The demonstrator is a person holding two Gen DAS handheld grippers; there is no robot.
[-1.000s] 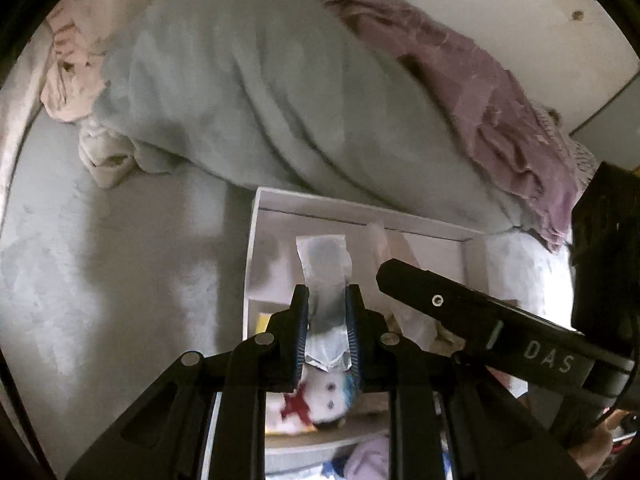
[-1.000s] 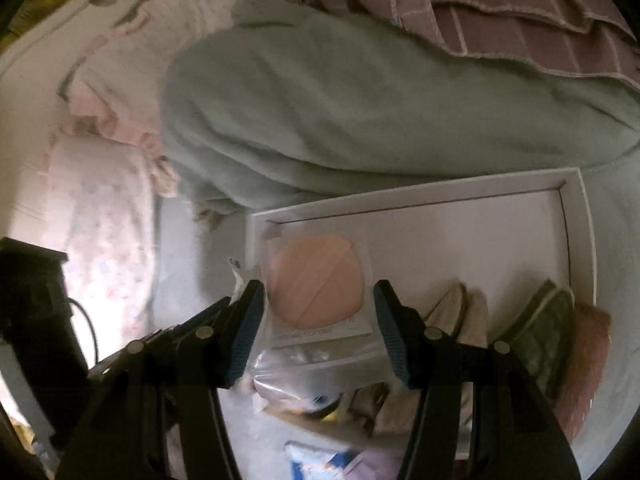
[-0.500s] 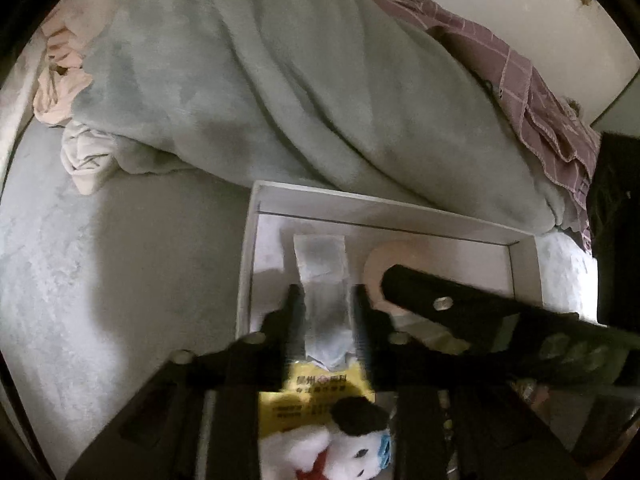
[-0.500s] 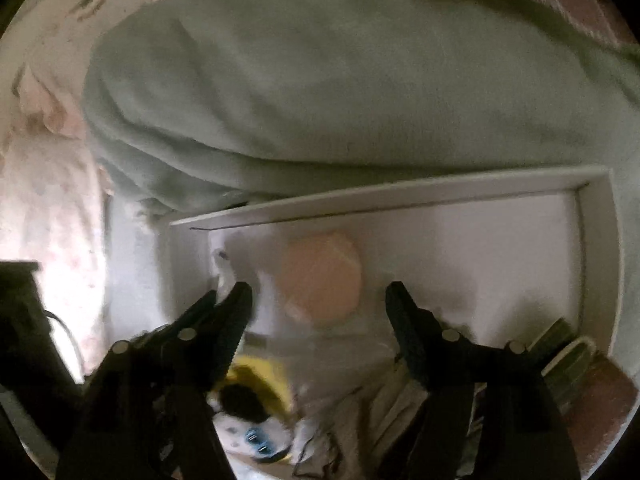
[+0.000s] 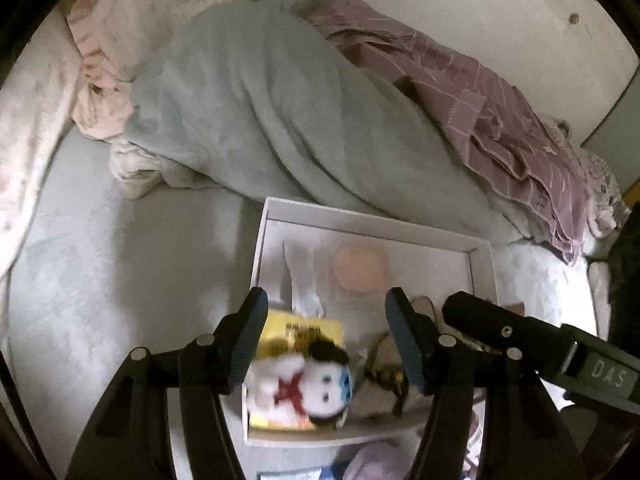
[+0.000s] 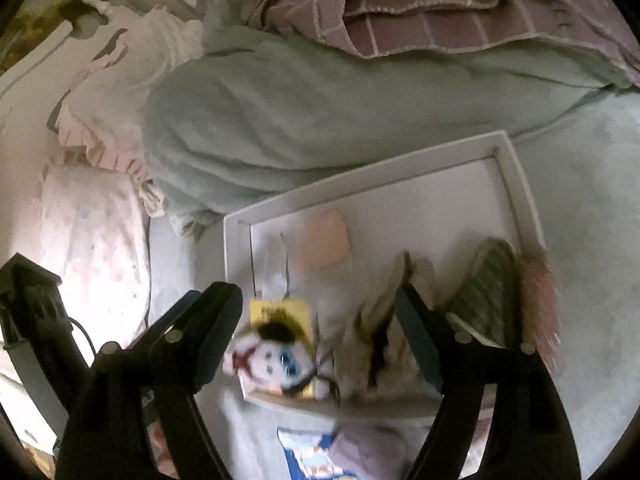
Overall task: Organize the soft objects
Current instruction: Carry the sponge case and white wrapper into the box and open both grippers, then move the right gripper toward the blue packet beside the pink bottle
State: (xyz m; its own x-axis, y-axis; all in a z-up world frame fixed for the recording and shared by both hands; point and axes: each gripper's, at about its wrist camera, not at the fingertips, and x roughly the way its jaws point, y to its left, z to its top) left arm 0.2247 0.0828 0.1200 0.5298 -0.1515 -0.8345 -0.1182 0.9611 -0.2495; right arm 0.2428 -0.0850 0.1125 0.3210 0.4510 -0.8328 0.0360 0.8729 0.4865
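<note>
Fingers [image 5: 256, 320] apart above white tray [image 5: 372, 222]

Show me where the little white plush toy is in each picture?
Left wrist view: the plush toy lies low in the middle, between the left gripper's open fingers, in the white box.
Right wrist view: it sits lower centre, just right of the right gripper's left finger.
Shared landmark: the round peach pad, farther back in the box in both.
</note>
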